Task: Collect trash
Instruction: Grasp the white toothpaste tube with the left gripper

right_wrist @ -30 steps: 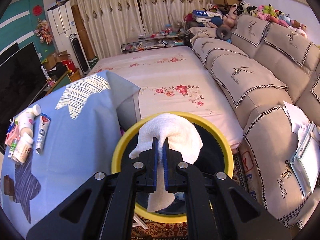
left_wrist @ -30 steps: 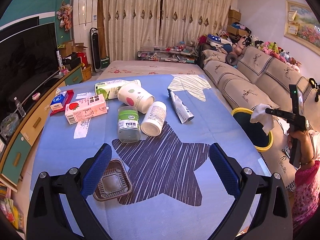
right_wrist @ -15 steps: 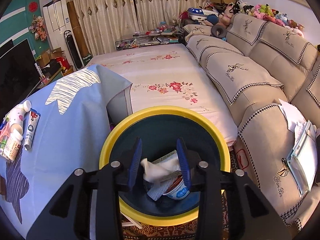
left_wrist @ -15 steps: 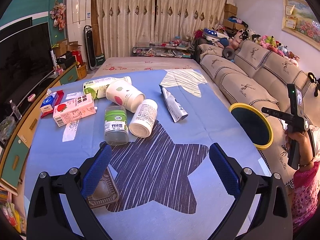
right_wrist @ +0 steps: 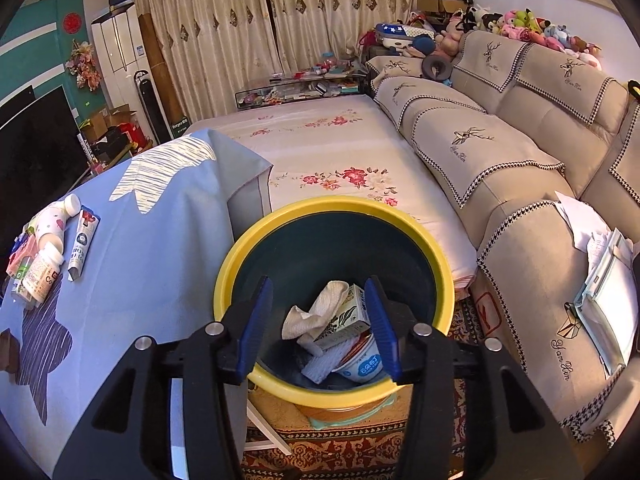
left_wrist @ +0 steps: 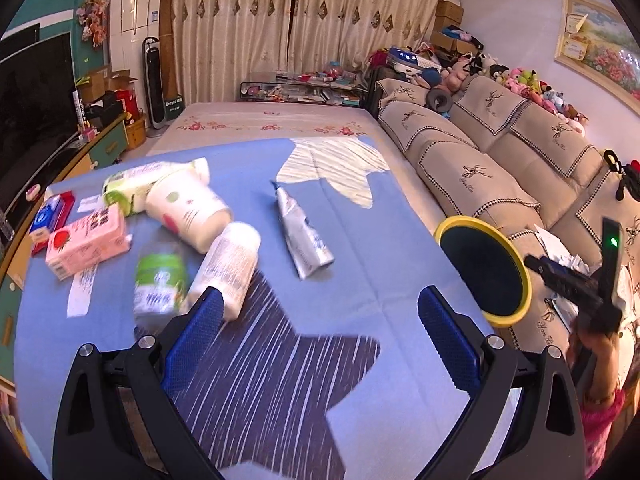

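My left gripper (left_wrist: 320, 336) hangs open over the blue star cloth (left_wrist: 360, 280), nothing between its fingers. Just ahead of its left finger lie a green-capped jar (left_wrist: 160, 284) and a white bottle (left_wrist: 230, 268). Beyond them are a paper cup (left_wrist: 188, 212), a pink carton (left_wrist: 86, 242) and a flattened tube (left_wrist: 302, 236). My right gripper (right_wrist: 320, 320) hovers over the yellow-rimmed bin (right_wrist: 240, 256), its jaws opening and gripping nothing. Below them, inside the bin, a white tissue (right_wrist: 316, 314) lies on a carton (right_wrist: 352, 308) and a cup (right_wrist: 362, 362).
A green-and-white carton (left_wrist: 136, 184) and a blue-and-red box (left_wrist: 50, 216) lie at the cloth's far left. The beige sofa (right_wrist: 500, 152), with papers (right_wrist: 600, 252) on its arm, runs along the right. A floral-covered surface (right_wrist: 328, 148) lies behind the bin. A brown tray (right_wrist: 8, 354) sits near the cloth's edge.
The right gripper opened and the white tissue dropped from it into the bin. The left gripper moved forward toward the jar and bottle, and the brown tray slipped out of its view.
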Tool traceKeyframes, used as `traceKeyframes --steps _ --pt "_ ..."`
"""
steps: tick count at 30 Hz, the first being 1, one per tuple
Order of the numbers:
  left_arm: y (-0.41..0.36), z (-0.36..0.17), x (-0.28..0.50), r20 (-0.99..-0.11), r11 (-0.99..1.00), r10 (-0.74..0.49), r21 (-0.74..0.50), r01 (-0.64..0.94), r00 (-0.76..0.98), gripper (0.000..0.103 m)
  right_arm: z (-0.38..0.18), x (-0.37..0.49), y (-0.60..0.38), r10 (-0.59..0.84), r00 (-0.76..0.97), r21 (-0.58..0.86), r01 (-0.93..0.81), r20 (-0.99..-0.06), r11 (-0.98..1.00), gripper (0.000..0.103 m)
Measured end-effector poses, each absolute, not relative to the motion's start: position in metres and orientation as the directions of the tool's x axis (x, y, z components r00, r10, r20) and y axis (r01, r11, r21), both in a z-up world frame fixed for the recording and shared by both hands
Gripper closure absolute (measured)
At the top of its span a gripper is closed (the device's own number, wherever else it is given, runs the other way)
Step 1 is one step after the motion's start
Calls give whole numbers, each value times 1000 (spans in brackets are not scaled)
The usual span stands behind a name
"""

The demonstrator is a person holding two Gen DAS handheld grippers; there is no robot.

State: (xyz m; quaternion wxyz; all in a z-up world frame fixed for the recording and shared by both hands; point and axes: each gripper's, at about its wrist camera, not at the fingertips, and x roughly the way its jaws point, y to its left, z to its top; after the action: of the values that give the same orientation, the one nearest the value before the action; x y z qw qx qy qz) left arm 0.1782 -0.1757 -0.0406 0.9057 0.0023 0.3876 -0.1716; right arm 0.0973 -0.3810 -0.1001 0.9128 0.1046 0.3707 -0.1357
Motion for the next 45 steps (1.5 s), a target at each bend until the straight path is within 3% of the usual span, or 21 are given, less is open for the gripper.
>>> traceKeyframes --steps 8,14,24,33,40,45 --pt "-221 -49 267 -745 965 -225 -79 251 628 7 -106 85 -389 -165 689 116 341 -706 933 57" --pt "-238 -75 326 -809 981 -152 -52 187 568 13 -113 83 -395 -154 684 132 346 -713 929 56" --pt "-243 -111 357 -855 988 -110 -36 153 507 16 -125 87 -403 -131 674 150 343 -727 927 56" --pt "-249 -132 360 -884 985 -110 -36 168 455 36 -131 87 -402 -118 670 162 340 -733 926 56" --pt "-253 -130 347 -883 978 -141 -55 201 447 68 -130 83 -403 -117 676 171 344 -728 923 56" --pt "-251 -128 339 -876 976 -146 -51 211 461 74 -129 78 -403 -118 677 175 348 -726 921 56"
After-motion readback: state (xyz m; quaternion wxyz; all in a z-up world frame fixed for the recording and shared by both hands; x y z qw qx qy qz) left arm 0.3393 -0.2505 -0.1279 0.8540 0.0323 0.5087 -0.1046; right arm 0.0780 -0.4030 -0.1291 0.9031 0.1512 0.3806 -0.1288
